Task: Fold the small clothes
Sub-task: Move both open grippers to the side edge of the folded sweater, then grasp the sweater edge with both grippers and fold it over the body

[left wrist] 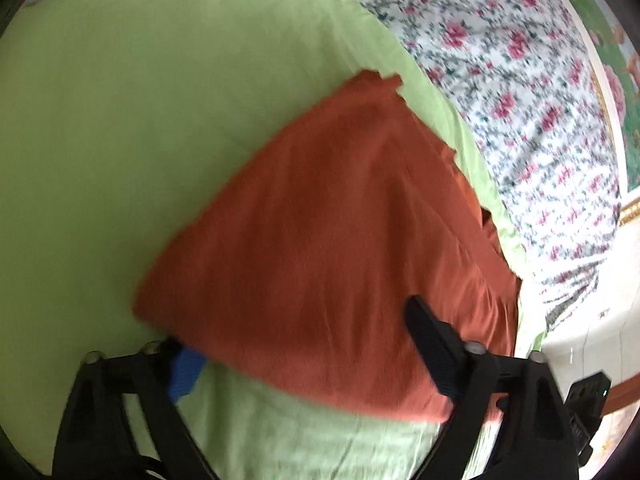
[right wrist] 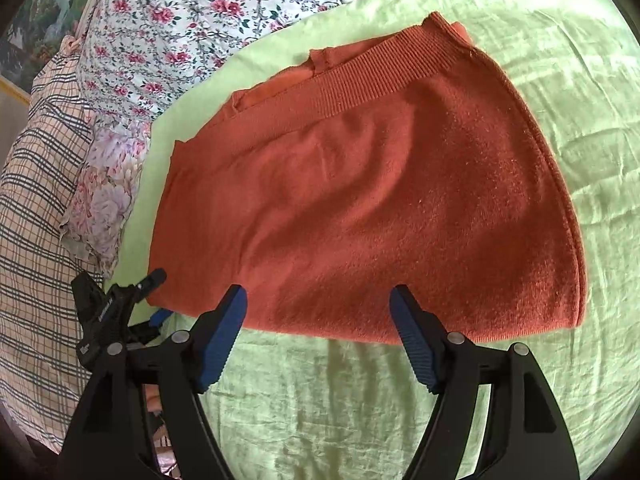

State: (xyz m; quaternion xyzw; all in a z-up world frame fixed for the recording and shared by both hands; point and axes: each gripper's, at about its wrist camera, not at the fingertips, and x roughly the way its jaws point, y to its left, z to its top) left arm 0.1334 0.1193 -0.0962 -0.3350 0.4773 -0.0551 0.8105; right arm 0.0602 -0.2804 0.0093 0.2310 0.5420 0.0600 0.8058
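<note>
The right hand-held gripper (right wrist: 318, 312) hangs released, jaws wide over the near edge of a folded orange sweater (right wrist: 360, 200) lying flat on a green sheet (right wrist: 560, 80) (spread on the bed as a folding area). The left hand-held gripper (left wrist: 296, 344), also released, straddles the sweater's corner, probably to lift it; one finger is hidden beneath, and blur obscures any contact.

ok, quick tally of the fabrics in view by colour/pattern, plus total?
Rust-orange: 1, the folded knit garment
Light green: 1, the sheet under it
White with pink roses: 1, the floral bedcover
Plaid check: 1, the cloth at the left edge
Pale lilac floral: 1, the pillow
Total: 5
</note>
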